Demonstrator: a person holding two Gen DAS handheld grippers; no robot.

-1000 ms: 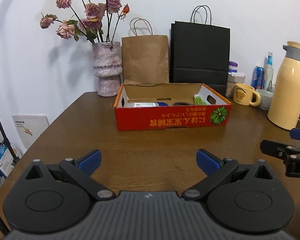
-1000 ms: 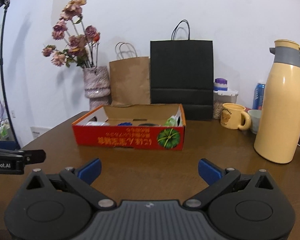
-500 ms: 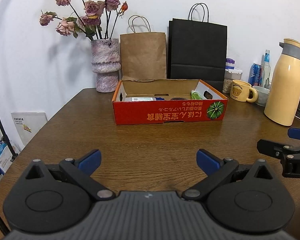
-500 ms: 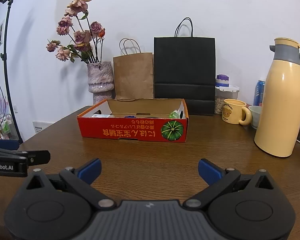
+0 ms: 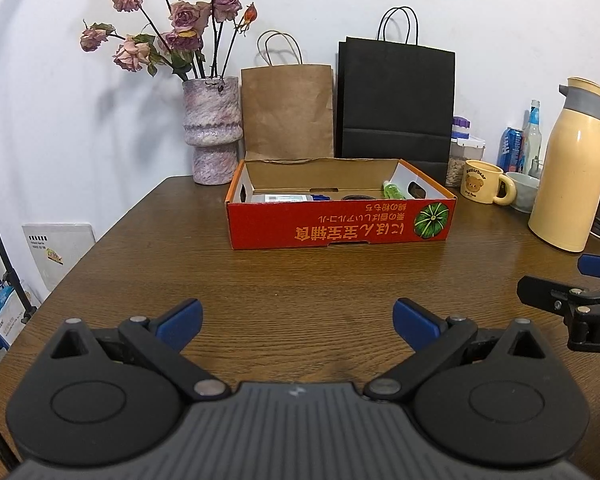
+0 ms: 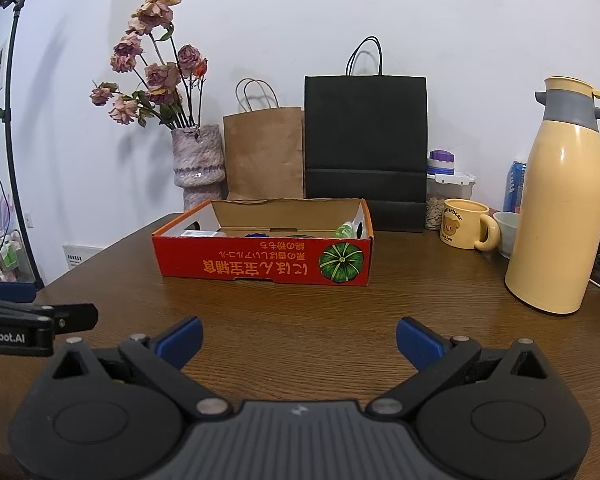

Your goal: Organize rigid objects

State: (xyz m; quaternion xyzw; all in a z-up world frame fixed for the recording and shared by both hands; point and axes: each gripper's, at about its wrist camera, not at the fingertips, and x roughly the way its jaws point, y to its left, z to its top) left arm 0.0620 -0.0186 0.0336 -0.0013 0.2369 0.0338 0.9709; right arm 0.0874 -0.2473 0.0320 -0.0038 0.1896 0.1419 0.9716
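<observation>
A red cardboard box (image 5: 340, 226) with a pumpkin picture sits on the wooden table (image 5: 300, 280), also in the right wrist view (image 6: 264, 262). Inside it lie a white flat pack (image 5: 286, 197), a blue item (image 5: 320, 197), a dark round item and a green bottle (image 5: 392, 190). My left gripper (image 5: 296, 318) is open and empty, well short of the box. My right gripper (image 6: 298, 338) is open and empty, beside the left one. Each gripper's tip shows at the edge of the other's view.
Behind the box stand a vase of dried roses (image 5: 212, 132), a brown paper bag (image 5: 288, 112) and a black paper bag (image 5: 396, 100). To the right are a yellow mug (image 6: 466, 228), a jar, a can and a tall cream thermos (image 6: 560, 228). The table's left edge (image 5: 112, 236) is near.
Both grippers have drawn back and lowered a little, so the box looks slightly farther away. Both stay open and empty.
</observation>
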